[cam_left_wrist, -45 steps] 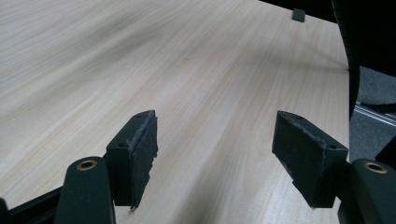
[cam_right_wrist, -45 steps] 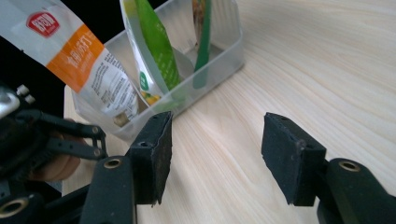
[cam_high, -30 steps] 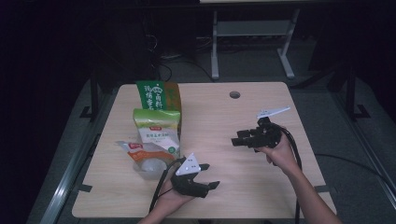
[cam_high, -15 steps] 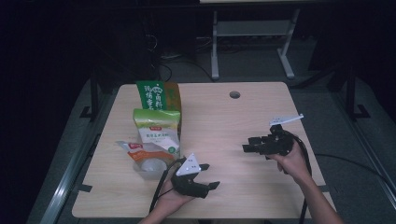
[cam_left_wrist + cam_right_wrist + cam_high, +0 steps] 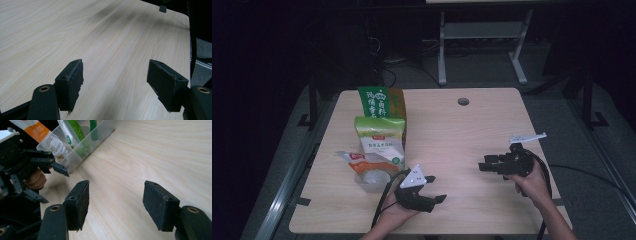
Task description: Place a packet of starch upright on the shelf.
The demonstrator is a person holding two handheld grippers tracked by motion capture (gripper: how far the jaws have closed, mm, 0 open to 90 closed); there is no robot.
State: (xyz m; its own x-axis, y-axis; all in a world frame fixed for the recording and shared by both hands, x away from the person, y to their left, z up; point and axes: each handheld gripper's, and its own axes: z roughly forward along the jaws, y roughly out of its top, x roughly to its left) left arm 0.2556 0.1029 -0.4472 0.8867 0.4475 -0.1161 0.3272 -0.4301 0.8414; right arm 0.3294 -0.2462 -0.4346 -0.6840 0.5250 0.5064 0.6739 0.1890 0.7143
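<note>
Pale wood table point(image 5: 452, 130) carries a clear bin point(image 5: 371, 181) at its left side, just beside the left gripper point(image 5: 434, 189). Three packets stand or lean in a row running from the bin away from the person: an orange-labelled pouch point(image 5: 362, 163) tilted in the bin, a green-and-white bag point(image 5: 379, 140) upright behind it, and a green box point(image 5: 381, 103) farthest back. The row's long axis runs front to back along the table's left part.

The left gripper sits low near the front edge, pointing right, its jaws wide apart and empty over bare wood. The right gripper point(image 5: 486, 164) is held by a hand point(image 5: 532, 182) at the right side, pointing left toward the other gripper, its jaws also wide apart with nothing between them. In the right gripper view the bin point(image 5: 82, 147) and the left gripper point(image 5: 53, 182) lie ahead.

Compared with a second ago, the right gripper has drawn nearer the person and slightly rightward; the left gripper and packets have not moved.
</note>
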